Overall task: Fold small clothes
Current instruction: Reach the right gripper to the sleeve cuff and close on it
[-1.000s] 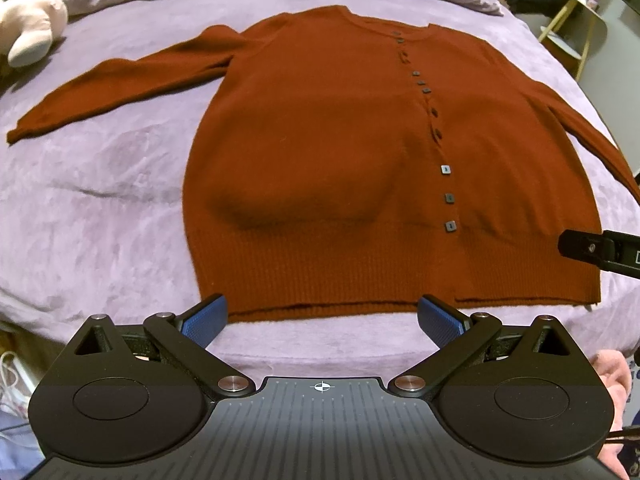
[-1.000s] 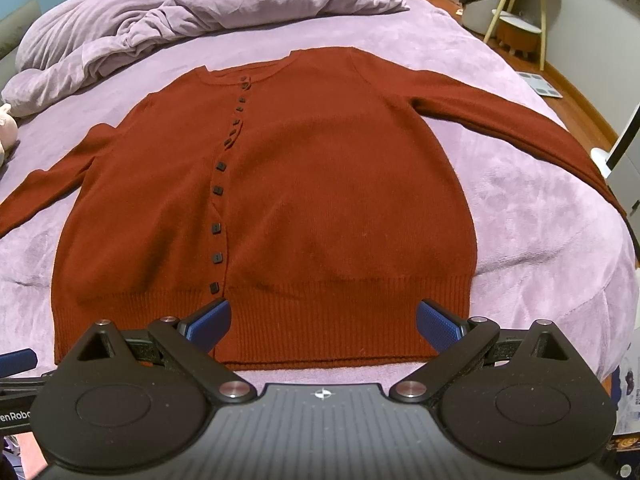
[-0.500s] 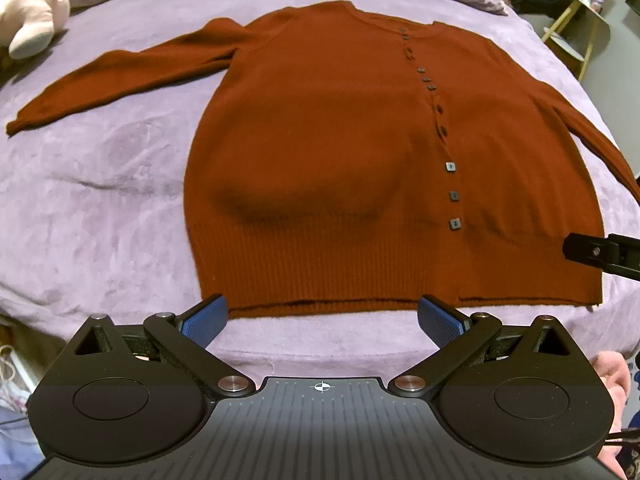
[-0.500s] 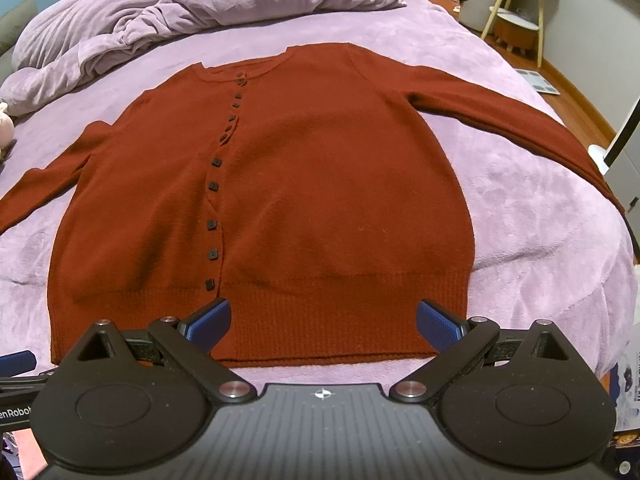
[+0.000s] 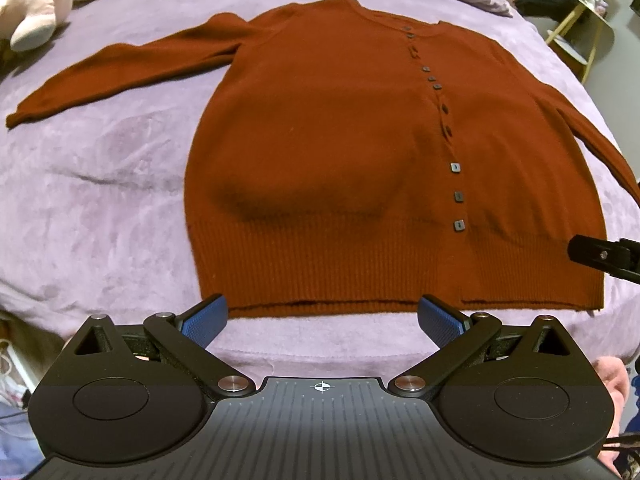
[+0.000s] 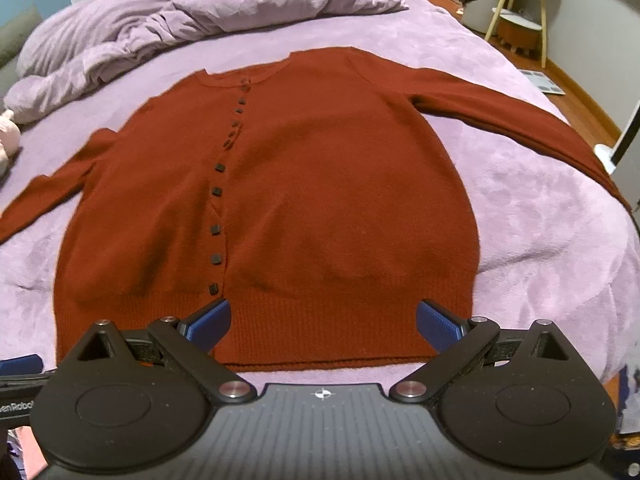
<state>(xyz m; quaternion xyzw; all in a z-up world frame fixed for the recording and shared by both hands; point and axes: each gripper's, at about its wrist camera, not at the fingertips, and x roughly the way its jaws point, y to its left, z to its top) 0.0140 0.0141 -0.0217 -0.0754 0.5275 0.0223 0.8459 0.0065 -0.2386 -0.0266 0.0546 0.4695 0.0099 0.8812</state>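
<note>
A home bedroom: purple bed (image 6: 520,216), rumpled duvet (image 6: 180,20), plush toy (image 5: 36,8).

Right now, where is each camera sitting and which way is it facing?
Left wrist: on the left gripper at the bed's foot, facing the cardigan's hem; right gripper's finger at right.
Right wrist: on the right gripper, over the hem, facing the duvet.
Shared: cardigan, bed, both grippers open.

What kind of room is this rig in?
Most likely a bedroom at home: a rust cardigan lies flat on a bed with a purple cover, a bunched duvet behind it and a plush toy at the far corner.
</note>
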